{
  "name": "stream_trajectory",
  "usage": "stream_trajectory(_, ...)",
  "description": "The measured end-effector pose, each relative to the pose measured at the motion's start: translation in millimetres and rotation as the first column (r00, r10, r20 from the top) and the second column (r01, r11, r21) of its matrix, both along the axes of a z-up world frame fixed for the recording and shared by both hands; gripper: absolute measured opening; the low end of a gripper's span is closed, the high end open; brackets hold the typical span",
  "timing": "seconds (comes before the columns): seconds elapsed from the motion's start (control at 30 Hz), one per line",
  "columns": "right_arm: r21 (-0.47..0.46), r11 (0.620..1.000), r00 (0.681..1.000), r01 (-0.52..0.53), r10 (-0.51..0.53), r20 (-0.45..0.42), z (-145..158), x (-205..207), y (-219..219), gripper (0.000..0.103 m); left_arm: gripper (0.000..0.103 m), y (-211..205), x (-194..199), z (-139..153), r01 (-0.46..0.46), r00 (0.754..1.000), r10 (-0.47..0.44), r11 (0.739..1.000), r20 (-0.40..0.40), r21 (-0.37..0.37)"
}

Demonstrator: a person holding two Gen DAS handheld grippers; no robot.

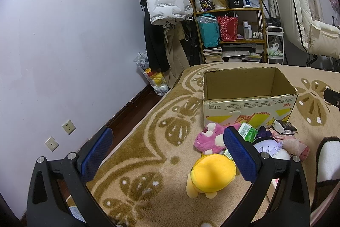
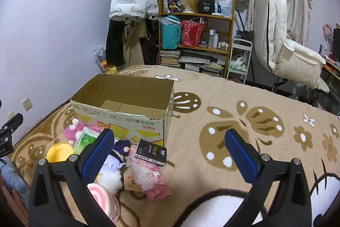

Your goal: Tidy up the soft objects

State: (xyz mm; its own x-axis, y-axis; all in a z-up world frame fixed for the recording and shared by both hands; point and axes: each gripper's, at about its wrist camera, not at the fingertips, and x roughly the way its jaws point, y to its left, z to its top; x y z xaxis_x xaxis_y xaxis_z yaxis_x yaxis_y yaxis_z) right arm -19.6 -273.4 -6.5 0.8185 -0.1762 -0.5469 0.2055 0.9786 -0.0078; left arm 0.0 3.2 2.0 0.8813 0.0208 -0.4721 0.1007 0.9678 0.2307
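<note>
An empty open cardboard box (image 1: 250, 106) (image 2: 119, 120) stands on the patterned bed blanket. In front of it lie a yellow plush (image 1: 212, 174) (image 2: 57, 151), a pink plush (image 1: 209, 140) (image 2: 73, 129), a purple-haired doll (image 1: 268, 146) (image 2: 115, 163), a green tissue pack (image 1: 246, 131) (image 2: 85, 138), a black box (image 1: 284, 126) (image 2: 152, 152) and a pink wrapped item (image 2: 148, 182). My left gripper (image 1: 167, 154) hovers open, left of the yellow plush. Above the blanket, right of the pile, my right gripper (image 2: 170, 154) hangs open and holds nothing.
A wooden shelf (image 2: 196, 14) with bags, books and bottles stands beyond the bed beside hanging coats (image 1: 165, 4). A white padded chair (image 2: 282, 40) is at the right. A pink round cushion (image 2: 106, 201) lies at the near edge. The bed's left edge drops to the dark floor (image 1: 131, 112).
</note>
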Motion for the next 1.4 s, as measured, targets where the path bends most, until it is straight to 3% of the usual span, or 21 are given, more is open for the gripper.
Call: stream_trajectory(1.4,0.002,1.000,1.000,-0.002,0.002,-0.002,1.1,0.4,-1.0,0.103,0.103,-4.4,-2.0,-1.6,0.006,1.000,-0.006,1.000,-0.009,0.009)
